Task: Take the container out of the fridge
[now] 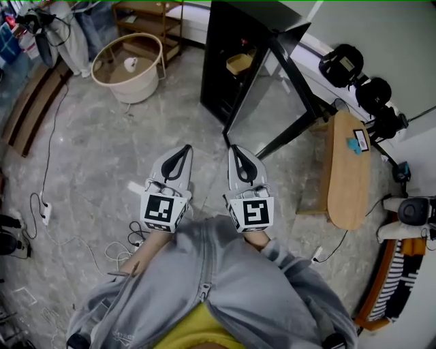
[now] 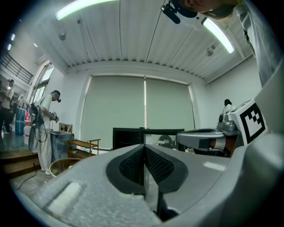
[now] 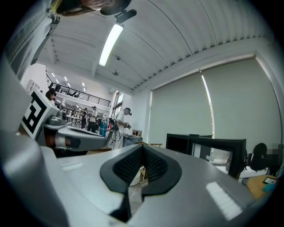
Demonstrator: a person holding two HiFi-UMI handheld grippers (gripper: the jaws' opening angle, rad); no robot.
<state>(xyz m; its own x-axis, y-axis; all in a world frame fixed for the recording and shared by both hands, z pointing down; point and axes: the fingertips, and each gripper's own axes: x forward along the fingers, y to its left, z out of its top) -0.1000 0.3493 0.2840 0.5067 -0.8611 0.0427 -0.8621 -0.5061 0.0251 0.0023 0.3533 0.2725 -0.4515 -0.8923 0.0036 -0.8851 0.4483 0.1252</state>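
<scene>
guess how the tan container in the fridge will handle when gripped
The container looks small and open-topped, so it is probably light; its contents cannot be made out. Its rim looks thin, so a hard pinch may flex it. With no lid visible, tilting it might spill whatever is inside.

Round beige tub (image 1: 139, 88) on the grey floor (image 1: 102, 150) with a small white thing (image 1: 131, 64) inside, wooden shelf (image 1: 146, 20) just behind it, oval wooden table (image 1: 347, 184) off right with something blue (image 1: 353, 144) on it, black cable (image 1: 51, 143) snaking along the left.
</scene>
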